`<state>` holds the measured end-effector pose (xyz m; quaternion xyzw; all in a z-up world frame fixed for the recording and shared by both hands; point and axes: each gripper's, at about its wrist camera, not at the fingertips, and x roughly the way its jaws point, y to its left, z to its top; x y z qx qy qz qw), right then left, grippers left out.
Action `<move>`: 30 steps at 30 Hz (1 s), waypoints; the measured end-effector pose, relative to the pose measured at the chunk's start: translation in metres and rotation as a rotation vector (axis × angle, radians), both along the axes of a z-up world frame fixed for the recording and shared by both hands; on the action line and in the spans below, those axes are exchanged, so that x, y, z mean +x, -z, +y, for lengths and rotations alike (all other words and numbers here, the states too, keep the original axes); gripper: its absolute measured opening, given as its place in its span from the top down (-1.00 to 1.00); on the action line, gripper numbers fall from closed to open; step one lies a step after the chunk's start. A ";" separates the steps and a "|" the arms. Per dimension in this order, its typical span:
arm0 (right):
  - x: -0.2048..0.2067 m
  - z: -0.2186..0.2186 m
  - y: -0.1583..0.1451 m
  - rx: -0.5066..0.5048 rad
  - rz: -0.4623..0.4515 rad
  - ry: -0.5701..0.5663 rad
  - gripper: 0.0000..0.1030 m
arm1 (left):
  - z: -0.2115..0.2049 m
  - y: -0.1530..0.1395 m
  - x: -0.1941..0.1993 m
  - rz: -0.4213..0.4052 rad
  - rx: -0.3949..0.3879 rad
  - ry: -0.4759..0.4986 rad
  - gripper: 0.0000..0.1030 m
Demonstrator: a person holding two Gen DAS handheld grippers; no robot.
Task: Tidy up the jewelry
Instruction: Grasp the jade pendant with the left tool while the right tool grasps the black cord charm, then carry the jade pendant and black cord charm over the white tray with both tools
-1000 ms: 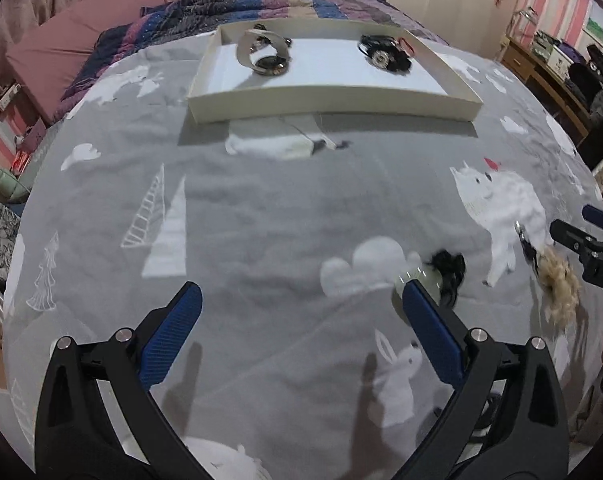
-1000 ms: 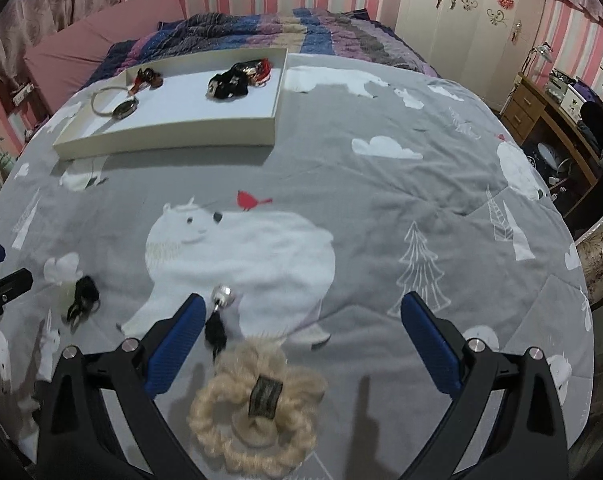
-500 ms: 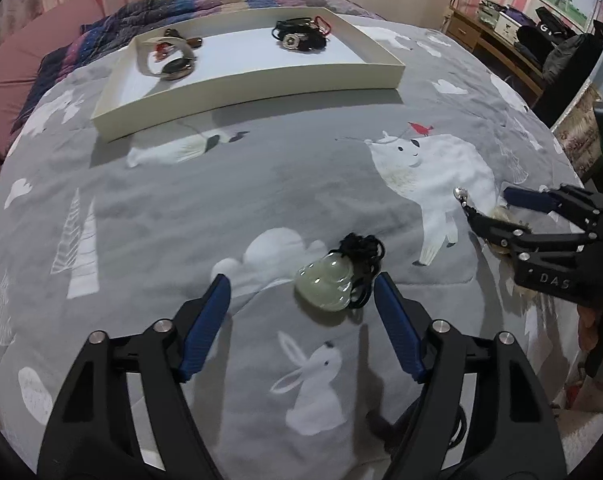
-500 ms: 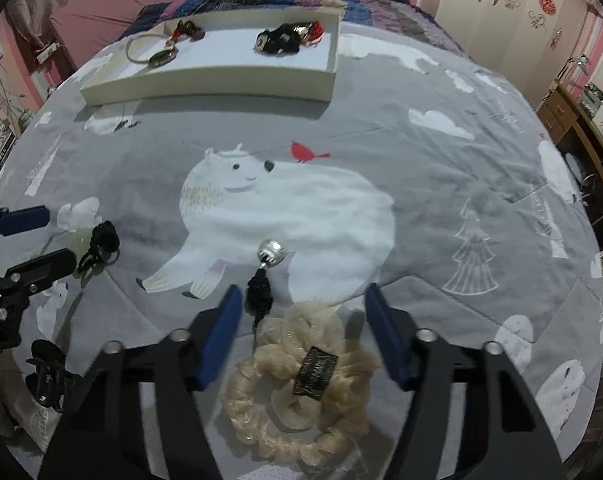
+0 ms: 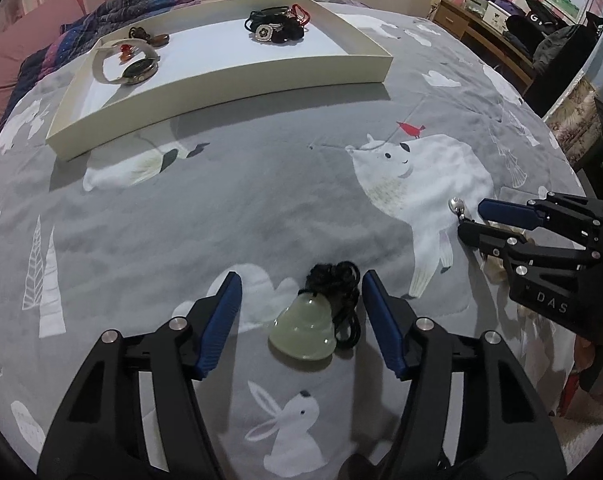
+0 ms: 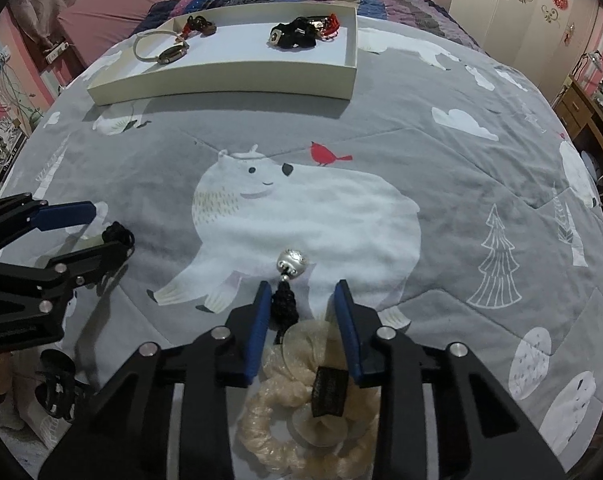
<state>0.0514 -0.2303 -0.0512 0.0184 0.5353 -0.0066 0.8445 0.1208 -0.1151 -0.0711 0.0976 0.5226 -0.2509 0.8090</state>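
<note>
Two grippers straddle separate pieces on the grey bedspread (image 5: 261,208) for the far white tray (image 5: 229,80): the left gripper (image 5: 301,308) closing around, not yet pinching, the jade pendant (image 5: 303,334), the right gripper (image 6: 303,316) closing over the cream scrunchie (image 6: 301,412).

Left wrist view: close above grey bedspread (image 5: 261,200), tilted steeply down, facing white tray (image 5: 229,88) at 12 o'clock. Right wrist view: same steep tilt, equally close, tray (image 6: 229,76) at 11 o'clock. Shared: tray, polar bear print (image 5: 421,176), and each camera catches other's gripper, at 3 o'clock and 9 o'clock.
</note>
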 end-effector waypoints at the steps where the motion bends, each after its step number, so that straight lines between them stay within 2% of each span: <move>1: 0.000 0.000 0.000 0.002 -0.002 -0.001 0.40 | -0.001 0.001 0.000 0.001 0.005 0.001 0.01; 3: -0.001 0.002 0.000 0.002 -0.009 -0.015 0.55 | 0.000 0.000 0.000 -0.002 0.006 0.002 0.06; 5: 0.000 0.004 0.000 0.002 -0.013 -0.023 0.71 | 0.002 0.000 0.001 -0.001 -0.003 -0.002 0.34; 7: 0.000 0.004 -0.001 0.008 -0.016 -0.025 0.75 | 0.006 -0.001 0.004 0.010 -0.019 -0.012 0.53; 14: 0.000 0.001 -0.001 0.030 -0.030 -0.010 0.80 | 0.016 -0.001 0.006 0.028 -0.045 -0.032 0.60; 30: 0.014 -0.018 -0.026 0.063 -0.116 0.072 0.81 | 0.046 -0.020 0.010 -0.012 -0.071 -0.114 0.60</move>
